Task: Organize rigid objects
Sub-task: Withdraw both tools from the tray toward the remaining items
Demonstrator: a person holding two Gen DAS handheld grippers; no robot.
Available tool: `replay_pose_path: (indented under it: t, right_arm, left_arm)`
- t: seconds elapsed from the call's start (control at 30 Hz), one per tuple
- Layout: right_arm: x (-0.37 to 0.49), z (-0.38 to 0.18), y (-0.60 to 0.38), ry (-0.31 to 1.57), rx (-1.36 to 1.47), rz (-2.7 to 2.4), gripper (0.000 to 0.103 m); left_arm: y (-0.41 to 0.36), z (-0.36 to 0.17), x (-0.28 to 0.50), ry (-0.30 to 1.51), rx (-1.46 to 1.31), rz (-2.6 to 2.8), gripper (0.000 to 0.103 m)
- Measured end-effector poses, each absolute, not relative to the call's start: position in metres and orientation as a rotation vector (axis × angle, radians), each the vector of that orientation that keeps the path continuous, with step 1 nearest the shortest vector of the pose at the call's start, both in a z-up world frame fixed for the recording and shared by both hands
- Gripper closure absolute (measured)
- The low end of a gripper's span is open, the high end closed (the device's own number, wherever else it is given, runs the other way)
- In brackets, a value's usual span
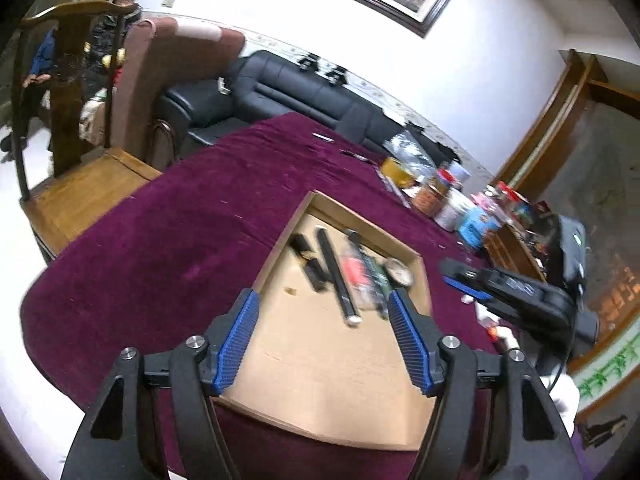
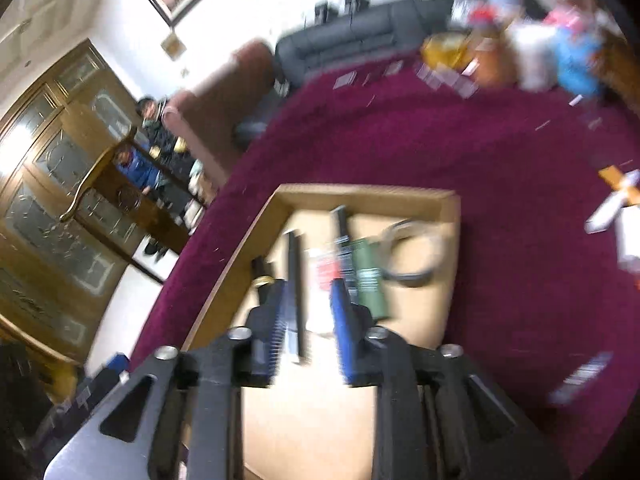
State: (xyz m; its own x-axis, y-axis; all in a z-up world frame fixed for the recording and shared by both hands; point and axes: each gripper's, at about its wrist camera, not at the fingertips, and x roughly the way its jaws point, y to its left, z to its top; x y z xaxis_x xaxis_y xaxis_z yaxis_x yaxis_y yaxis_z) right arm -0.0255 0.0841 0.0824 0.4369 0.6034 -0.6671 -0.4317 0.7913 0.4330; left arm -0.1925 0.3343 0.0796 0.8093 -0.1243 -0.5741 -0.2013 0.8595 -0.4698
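A shallow cardboard box (image 1: 320, 364) lies on a purple tablecloth (image 1: 152, 256). It holds a long black bar (image 1: 335, 274), short black pieces (image 1: 314, 274), a red and green packet (image 1: 366, 274) and a round disc (image 1: 398, 272). My left gripper (image 1: 323, 304) is open and empty, hovering over the box's near half. My right gripper (image 2: 310, 292) is over the same box (image 2: 424, 320), its jaws partly open and empty, with the black bar (image 2: 295, 292) seen between the fingers. The right view is blurred. The right gripper's body also shows in the left wrist view (image 1: 516, 292).
Jars, bottles and packets (image 1: 452, 196) crowd the table's far right. Loose small items (image 2: 612, 200) lie on the cloth right of the box. A wooden chair (image 1: 76, 148) stands at the table's left edge, a black sofa (image 1: 288, 88) behind. People sit at the far left.
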Motion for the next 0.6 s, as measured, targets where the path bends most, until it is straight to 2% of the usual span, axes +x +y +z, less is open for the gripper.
replay_pose_path:
  t: [0.03, 0.07, 0.37, 0.6]
  right_arm:
    - [-0.033, 0.087, 0.061, 0.875, 0.207, 0.612, 0.048]
    - [-0.04, 0.088, 0.037, 0.842, 0.213, 0.569, 0.041]
    - [-0.063, 0.04, -0.147, 0.857, 0.443, 0.229, 0.041]
    - [-0.051, 0.034, -0.206, 0.785, 0.48, 0.115, 0.041]
  left_arm:
    - [0.325, 0.081, -0.192, 0.641, -0.551, 0.013, 0.039]
    - [0.318, 0.082, -0.192, 0.643, -0.55, -0.004, 0.039]
    - [0.207, 0.091, -0.167, 0.746, -0.365, -0.216, 0.039]
    - [0.109, 0.08, -0.131, 0.914, -0.102, -0.346, 0.039]
